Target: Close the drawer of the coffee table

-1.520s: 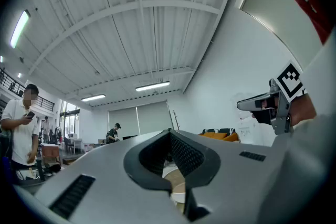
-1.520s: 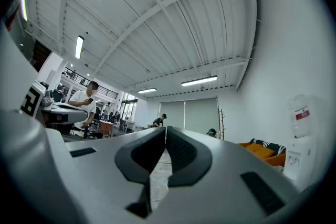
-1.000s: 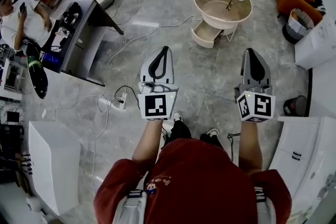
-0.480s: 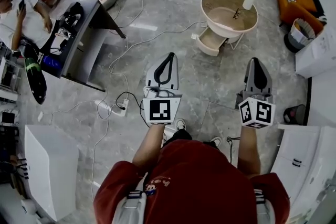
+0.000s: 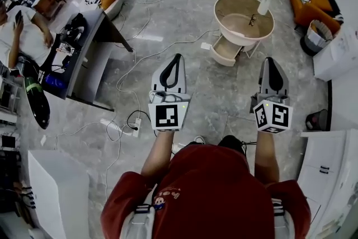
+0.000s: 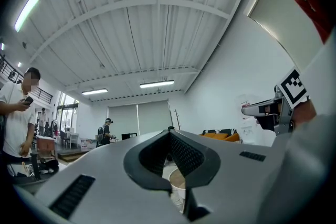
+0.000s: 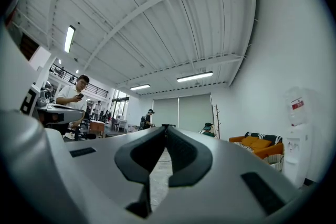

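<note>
The left gripper [image 5: 177, 56] and right gripper [image 5: 269, 59] both have their jaws closed on nothing. Well ahead, the drawer [image 5: 226, 48] juts open from the table [image 5: 241, 39], its rear hidden beneath the top.

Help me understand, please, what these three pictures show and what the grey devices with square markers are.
A person holds two handheld grippers, each with a marker cube. The head view looks down from their head: the left gripper and right gripper point ahead over the floor, both shut and empty. The other two pictures come from cameras riding on each gripper, looking along its jaws. Ahead stands the round coffee table, its drawer pulled open, with a white vase on top. Neither gripper touches it.
</note>
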